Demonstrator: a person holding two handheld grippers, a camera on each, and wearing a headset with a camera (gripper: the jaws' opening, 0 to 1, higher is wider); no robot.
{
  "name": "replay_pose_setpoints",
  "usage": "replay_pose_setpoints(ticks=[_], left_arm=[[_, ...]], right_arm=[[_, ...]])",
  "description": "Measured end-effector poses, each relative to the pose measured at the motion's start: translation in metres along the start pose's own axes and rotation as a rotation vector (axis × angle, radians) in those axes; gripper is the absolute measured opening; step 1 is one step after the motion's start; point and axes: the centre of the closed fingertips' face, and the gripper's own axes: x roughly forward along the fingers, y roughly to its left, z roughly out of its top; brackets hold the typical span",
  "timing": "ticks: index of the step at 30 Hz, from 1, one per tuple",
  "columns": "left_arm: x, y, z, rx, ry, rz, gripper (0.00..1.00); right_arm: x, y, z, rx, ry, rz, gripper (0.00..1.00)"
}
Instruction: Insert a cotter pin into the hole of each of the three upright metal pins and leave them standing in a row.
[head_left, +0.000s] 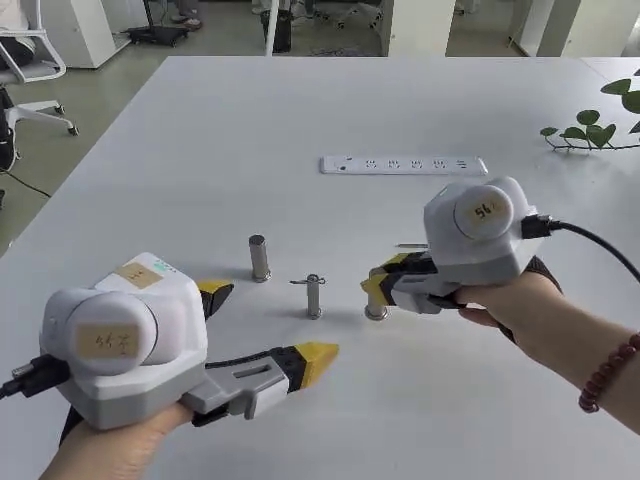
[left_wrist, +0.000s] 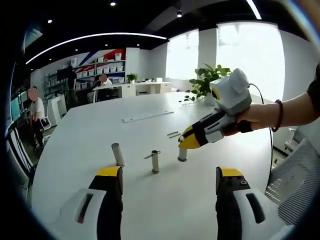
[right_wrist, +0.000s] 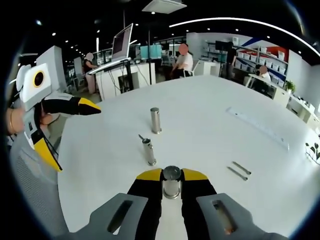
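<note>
One pin of three, the middle pin (head_left: 314, 297), carries a cotter (head_left: 308, 281); left pin (head_left: 259, 257) and right pin (right_wrist: 171, 181), clamped upright by the right gripper (right_wrist: 171, 175), judged outstanding; spare cotters (right_wrist: 238, 170) lie beyond the right pin; left gripper (left_wrist: 169, 172) spread wide, near side.

White table (head_left: 300, 120), power strip (head_left: 404, 164), leafy plant (head_left: 592, 130), office chair (head_left: 28, 62)

This is an office. A big white table (head_left: 300, 120) has a power strip (head_left: 404, 164) on it and a green plant (head_left: 595, 125) by it. A rolling chair (head_left: 30, 70) stands near. People (right_wrist: 183, 61) sit at desks (right_wrist: 125, 75), with a screen (right_wrist: 122, 42) and shelves (left_wrist: 107, 67) of boxes.
</note>
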Motion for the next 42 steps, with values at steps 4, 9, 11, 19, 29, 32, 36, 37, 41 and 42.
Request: replay_pose_setpoints(ticks=[4, 9, 11, 19, 29, 32, 36, 37, 41, 42], left_arm=[[-0.001, -0.002, -0.001, 0.004, 0.003, -0.002, 0.75], [-0.001, -0.002, -0.001, 0.003, 0.004, 0.002, 0.75], [-0.001, -0.002, 0.0, -0.004, -0.006, 0.001, 0.74], [0.001, -0.002, 0.0, 0.002, 0.001, 0.003, 0.75], [0.002, -0.004, -0.004, 0.005, 0.01, -0.004, 0.75], [0.002, -0.005, -0.003, 0.007, 0.008, -0.003, 0.75], [0.003, -0.006, -0.004, 0.012, 0.013, -0.007, 0.75], [0.003, -0.006, -0.004, 0.015, 0.015, -0.006, 0.75], [0.002, -0.007, -0.004, 0.018, 0.015, -0.007, 0.76], [0.002, -0.007, -0.004, 0.018, 0.016, -0.007, 0.76]], right_arm=[[0.0, 0.002, -0.002, 0.015, -0.002, 0.002, 0.08], [0.001, 0.003, -0.007, 0.028, -0.001, -0.007, 0.08], [0.001, 0.004, -0.011, 0.003, 0.006, -0.008, 0.08], [0.001, 0.005, -0.018, 0.001, 0.006, -0.015, 0.08], [0.0, 0.006, -0.02, 0.034, -0.012, -0.042, 0.09], [0.0, 0.005, -0.021, 0.099, -0.011, -0.037, 0.09], [-0.001, 0.006, -0.019, 0.083, -0.019, -0.038, 0.12], [-0.002, 0.007, -0.018, 0.082, -0.024, -0.034, 0.14], [-0.008, 0.008, -0.015, 0.093, -0.037, -0.018, 0.19], [-0.011, 0.008, -0.014, 0.09, -0.038, -0.013, 0.19]])
